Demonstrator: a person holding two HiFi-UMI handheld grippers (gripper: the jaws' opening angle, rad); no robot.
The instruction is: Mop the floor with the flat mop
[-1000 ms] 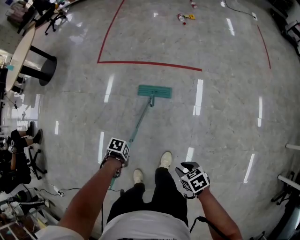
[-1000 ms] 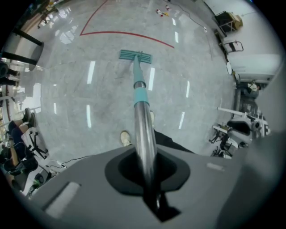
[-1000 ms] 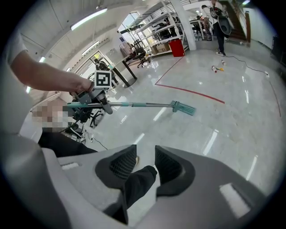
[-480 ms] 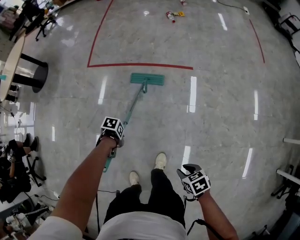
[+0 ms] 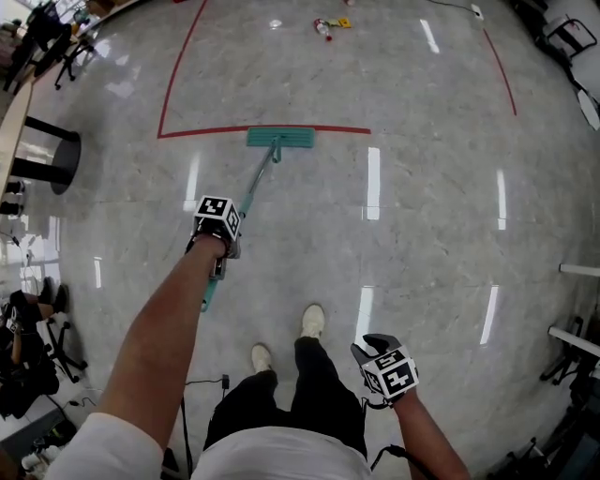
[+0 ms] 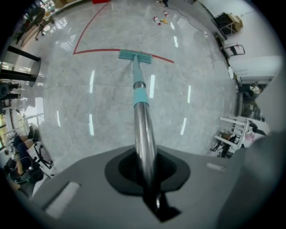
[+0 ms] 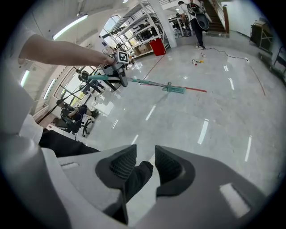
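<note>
Left gripper [image 6: 145,175] is clamped on the flat mop [image 5: 280,139] handle, head right at the red tape line [image 5: 197,131], maybe touching, open floor [image 5: 422,206] all around, right gripper [image 7: 139,167] empty, jaws slightly apart.

Red tape line [image 5: 262,130], black-pedestal table [image 5: 45,157] far left, small litter [image 5: 323,26] beyond.

the floor [image 5: 422,234] looks like polished grey stone, very glossy, with lamp reflections on it. the flat mop [image 5: 280,139] has a smooth, shiny metal handle [image 6: 142,129] with a teal plastic sleeve [image 6: 140,96]. the left gripper [image 6: 149,179] and the right gripper [image 7: 139,163] have matt grey plastic bodies; the right one's dark pads [image 7: 120,163] are ribbed.
</note>
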